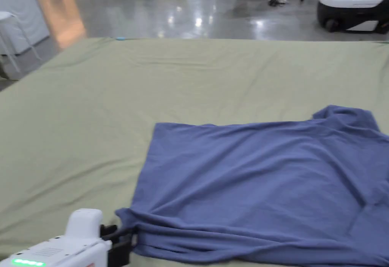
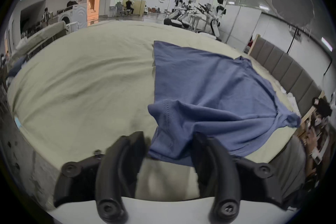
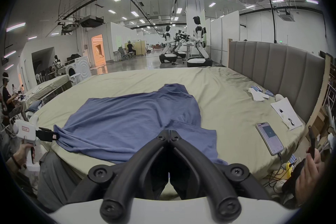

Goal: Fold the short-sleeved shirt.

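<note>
Across the pale green bed [image 1: 95, 119], the largest thing in view, one blue short-sleeved shirt [image 1: 258, 180] lies spread on the near half, rumpled along its near edge, one sleeve poking out at the far right. Two grippers work it.

The left gripper [image 2: 168, 144] sits at the shirt's near-left corner. In its own view the jaws stand apart with the hem bunched between them, the cloth lying against the right-hand jaw and a gap showing beside the other, so the hold looks partial at best. The right gripper [image 3: 170, 132] has its jaws closed tip to tip over the near sleeve area; whether any cloth is pinched between the tips cannot be told.

The main risk is judged to be the left corner: if that gripper lifts before closing fully, the hem would slide out and the fold would fall crooked. If the right gripper holds nothing, a lift would drag only one side and twist the shirt. The bunched near edge could also be folded in as a crease.

Smaller things lie by the grey headboard [image 3: 272, 64]: one large sheet of paper [image 3: 285, 113], one phone [image 3: 269, 138] near the bed's edge with a cable at its near end, where a sweeping sleeve might catch it, and several small papers [image 3: 257, 95], too small to count surely.
</note>
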Available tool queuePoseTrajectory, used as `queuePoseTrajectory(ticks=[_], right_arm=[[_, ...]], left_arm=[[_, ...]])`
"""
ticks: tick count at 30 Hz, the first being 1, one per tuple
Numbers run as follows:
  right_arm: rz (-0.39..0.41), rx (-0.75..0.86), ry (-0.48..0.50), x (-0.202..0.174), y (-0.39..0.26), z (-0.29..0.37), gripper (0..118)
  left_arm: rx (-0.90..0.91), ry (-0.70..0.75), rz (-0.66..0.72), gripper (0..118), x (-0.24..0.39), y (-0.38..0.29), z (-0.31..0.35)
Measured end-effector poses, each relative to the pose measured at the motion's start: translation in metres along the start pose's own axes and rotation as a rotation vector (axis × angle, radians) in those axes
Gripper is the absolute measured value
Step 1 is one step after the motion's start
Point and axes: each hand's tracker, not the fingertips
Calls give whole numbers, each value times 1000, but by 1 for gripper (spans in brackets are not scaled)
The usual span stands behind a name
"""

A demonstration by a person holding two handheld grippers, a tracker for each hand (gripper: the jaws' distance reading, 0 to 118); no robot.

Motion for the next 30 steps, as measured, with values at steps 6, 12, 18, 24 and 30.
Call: queuePoseTrajectory(ticks=[6,12,18,24,30], right_arm=[[-47,-76,-98,29,-14,1,0],[-225,-227,-168,89,-47,-37,74],[-300,-354,-89,119,-79,-75,70],[-224,-326,-22,107,-69,-76,4],[-84,-219,-51,89,-19,-64,4]], left_arm=[[-58,28,-169,14,29,1,-5],[-56,29,-136,14,33,0,-3],[-64,35,-140,14,38,3,0],[-39,9,-84,14,32,5,10],[97,-133,95,12,19,34,70]])
